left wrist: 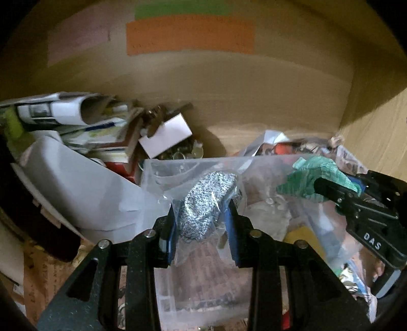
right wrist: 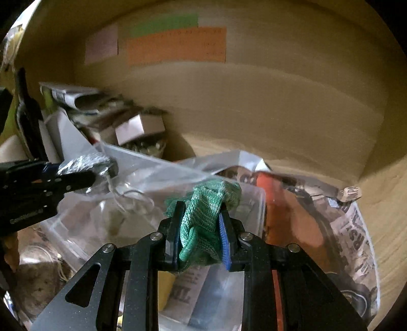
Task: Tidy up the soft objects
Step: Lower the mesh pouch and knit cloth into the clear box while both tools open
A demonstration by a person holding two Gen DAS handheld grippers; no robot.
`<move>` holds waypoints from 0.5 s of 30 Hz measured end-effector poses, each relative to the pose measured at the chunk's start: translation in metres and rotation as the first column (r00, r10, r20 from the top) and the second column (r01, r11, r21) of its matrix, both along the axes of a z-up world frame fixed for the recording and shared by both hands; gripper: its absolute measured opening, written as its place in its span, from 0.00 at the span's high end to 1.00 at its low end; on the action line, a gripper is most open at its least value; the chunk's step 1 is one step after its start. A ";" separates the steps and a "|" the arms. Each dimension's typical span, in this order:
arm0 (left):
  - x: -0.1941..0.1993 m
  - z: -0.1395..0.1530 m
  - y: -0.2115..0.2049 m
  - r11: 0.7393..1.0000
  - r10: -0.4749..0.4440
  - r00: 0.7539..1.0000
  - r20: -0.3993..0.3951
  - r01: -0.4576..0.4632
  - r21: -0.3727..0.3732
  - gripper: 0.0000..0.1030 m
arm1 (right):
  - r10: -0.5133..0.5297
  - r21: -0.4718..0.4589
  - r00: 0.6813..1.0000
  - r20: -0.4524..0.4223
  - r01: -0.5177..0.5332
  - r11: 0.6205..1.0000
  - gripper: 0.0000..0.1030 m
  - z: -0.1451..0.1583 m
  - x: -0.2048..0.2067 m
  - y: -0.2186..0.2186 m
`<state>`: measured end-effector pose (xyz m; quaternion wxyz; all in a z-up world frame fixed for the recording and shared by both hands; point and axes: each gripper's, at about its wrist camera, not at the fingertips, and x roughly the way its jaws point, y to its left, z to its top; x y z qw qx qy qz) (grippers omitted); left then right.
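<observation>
Firmly, left hand-held gripper [left wrist: 203,216] pinches grey sock [left wrist: 206,201] (bagged); right hand-held gripper [right wrist: 201,229] clamps green cloth [right wrist: 203,216].

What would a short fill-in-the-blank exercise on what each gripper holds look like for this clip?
1. The left gripper is shut on a speckled grey knit item wrapped in clear ____.
2. The right gripper is shut on a knit cloth coloured ____.
3. On the back wall, directly below the green paper strip, sits a strip coloured ____.

Missing words: plastic; green; orange
</observation>
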<state>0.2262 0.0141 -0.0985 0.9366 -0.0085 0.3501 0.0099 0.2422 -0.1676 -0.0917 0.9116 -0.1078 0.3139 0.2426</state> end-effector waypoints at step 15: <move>0.002 -0.003 -0.004 0.999 0.002 1.000 -0.009 -0.002 0.034 0.44 | 0.012 -0.025 1.000 -0.020 -0.012 1.000 0.50 -0.008 -0.002 0.003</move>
